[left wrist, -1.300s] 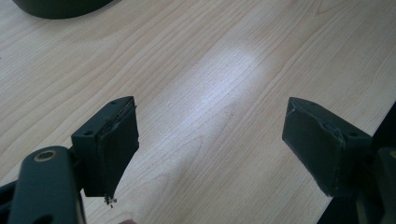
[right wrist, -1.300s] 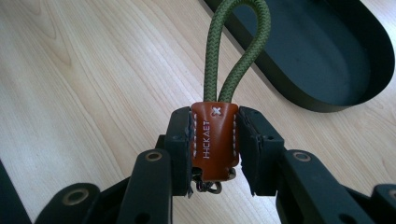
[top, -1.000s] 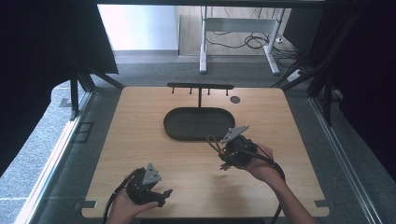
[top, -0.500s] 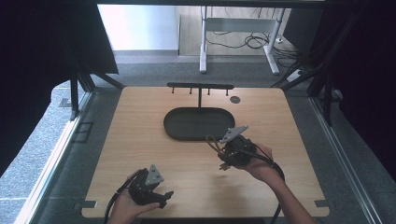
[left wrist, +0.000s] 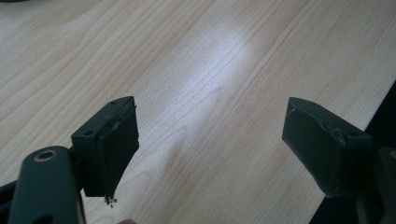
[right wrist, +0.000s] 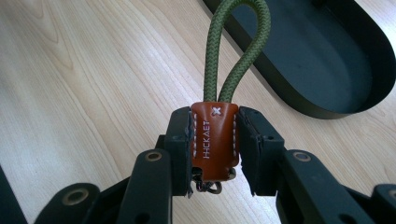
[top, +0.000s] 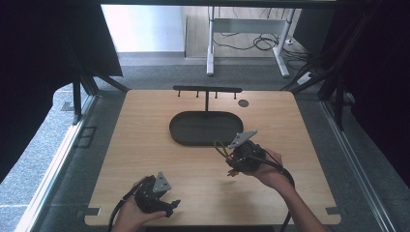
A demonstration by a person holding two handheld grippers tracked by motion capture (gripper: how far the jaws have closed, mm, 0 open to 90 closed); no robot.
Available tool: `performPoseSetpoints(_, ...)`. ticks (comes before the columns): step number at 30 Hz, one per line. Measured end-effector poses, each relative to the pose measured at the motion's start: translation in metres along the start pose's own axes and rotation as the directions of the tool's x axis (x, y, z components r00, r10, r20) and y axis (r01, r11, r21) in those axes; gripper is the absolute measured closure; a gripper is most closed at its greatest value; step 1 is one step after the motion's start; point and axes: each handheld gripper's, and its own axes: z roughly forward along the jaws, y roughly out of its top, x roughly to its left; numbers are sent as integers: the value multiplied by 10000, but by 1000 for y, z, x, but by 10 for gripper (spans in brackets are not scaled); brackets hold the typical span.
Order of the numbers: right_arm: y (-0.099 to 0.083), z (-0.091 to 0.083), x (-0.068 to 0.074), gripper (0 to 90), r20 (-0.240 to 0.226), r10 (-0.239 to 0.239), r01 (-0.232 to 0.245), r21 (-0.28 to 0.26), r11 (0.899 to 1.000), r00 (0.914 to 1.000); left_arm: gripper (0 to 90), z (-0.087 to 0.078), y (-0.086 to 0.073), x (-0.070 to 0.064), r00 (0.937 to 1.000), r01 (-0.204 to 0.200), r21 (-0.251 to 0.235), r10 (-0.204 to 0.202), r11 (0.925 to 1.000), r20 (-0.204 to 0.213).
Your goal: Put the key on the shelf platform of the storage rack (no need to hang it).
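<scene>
Currently right tool (right wrist: 215, 140) is pinching the keychain (right wrist: 215, 140) tab, loop pointing at tray (top: 207, 127), twelve o'clock; keep it squeezed. Left tool (left wrist: 210, 144) is idling spread over bench (top: 145, 145).

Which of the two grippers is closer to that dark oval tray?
The right gripper, just off the tray's near right edge. The left gripper sits far back at the table's near edge.

I can't see the green cord loop's (right wrist: 236, 56) top — the frame cuts it off — and the metal ring (right wrist: 208, 185) beneath the leather tab (right wrist: 215, 140) is mostly hidden.
</scene>
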Motion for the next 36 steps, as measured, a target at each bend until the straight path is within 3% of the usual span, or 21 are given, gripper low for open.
performPoseSetpoints(9, 0, 0, -1, 675, 20, 32, -32, 6, 10000, 10000, 190, 0, 0, 0, 10000, -12, 12, 12, 10000, 23)
performPoseSetpoints(20, 20, 2, -3, 676, 57, -157, 157, -10, 9999, 9999, 191, 0, 0, 0, 10000, -36, 79, 36, 10000, 66)
performPoseSetpoints(36, 45, 17, -24, 676, -1, 56, -56, 268, 9996, 10000, 191, -3, -1, 1, 10000, 13, -20, -13, 10000, 45)
